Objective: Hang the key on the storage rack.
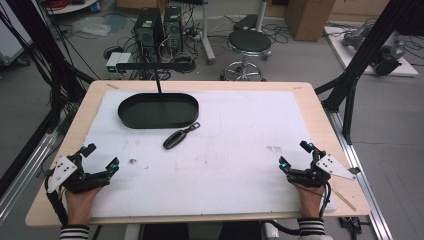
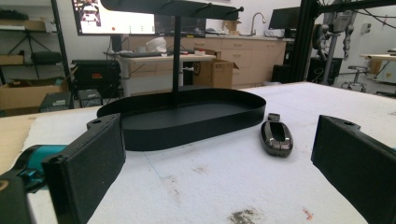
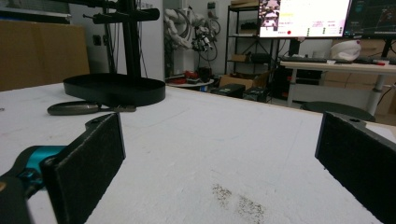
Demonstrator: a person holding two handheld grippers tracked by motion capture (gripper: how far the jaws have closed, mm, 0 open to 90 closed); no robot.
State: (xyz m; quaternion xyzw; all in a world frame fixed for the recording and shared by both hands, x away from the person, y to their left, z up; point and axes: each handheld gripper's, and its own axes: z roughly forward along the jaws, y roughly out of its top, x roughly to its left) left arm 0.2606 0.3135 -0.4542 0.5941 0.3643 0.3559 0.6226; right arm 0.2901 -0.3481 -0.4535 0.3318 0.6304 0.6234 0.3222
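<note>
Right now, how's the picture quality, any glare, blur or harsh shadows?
High view: even, soft light, no glare on the white mat; the key fob casts barely any shadow. Left gripper view: fob shows a mild sheen, near claw pads slightly soft. Right gripper view: bright monitor washed out.

tray (image 1: 158, 111) black | key fob (image 1: 175, 139) dark glossy grey | mat (image 1: 230, 150) white, stained | sleeves (image 1: 74, 232) black-white striped

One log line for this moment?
left tool: open, idle | right tool: open, idle | key fob: on mat beside tray
</note>
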